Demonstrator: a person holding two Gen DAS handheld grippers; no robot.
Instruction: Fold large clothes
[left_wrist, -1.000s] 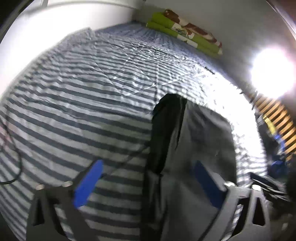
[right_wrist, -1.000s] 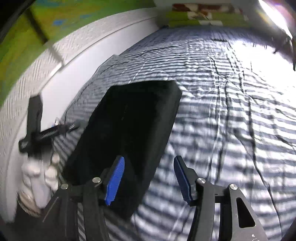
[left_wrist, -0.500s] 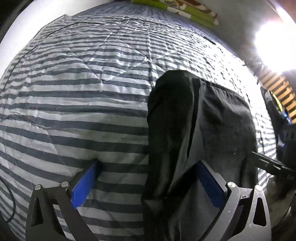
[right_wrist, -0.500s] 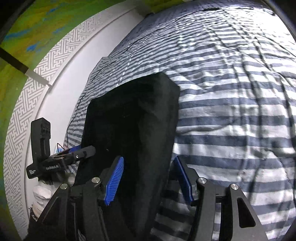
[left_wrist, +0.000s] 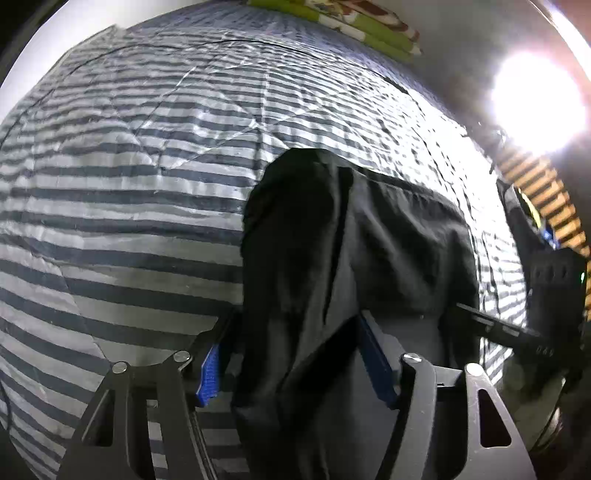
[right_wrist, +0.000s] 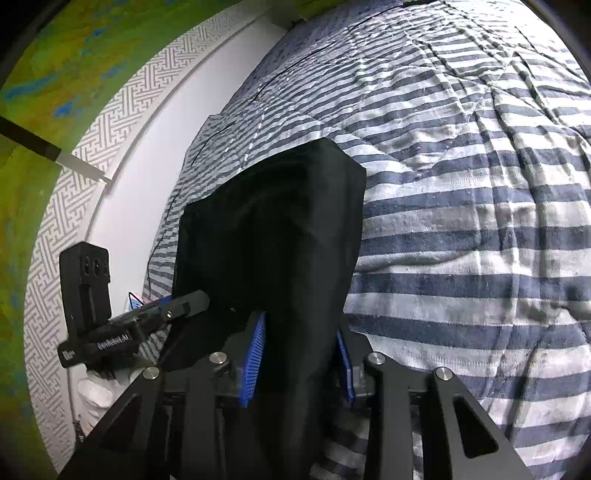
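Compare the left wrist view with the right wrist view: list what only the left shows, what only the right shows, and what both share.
Only the left wrist view: the green folded bedding at the far end of the bed, a bright lamp and wooden slats.

Only the right wrist view: the green wall and its white patterned border.

Both share the striped quilt and the black garment. The left gripper and the right gripper have just been closing, each with the garment's near edge between its jaws.
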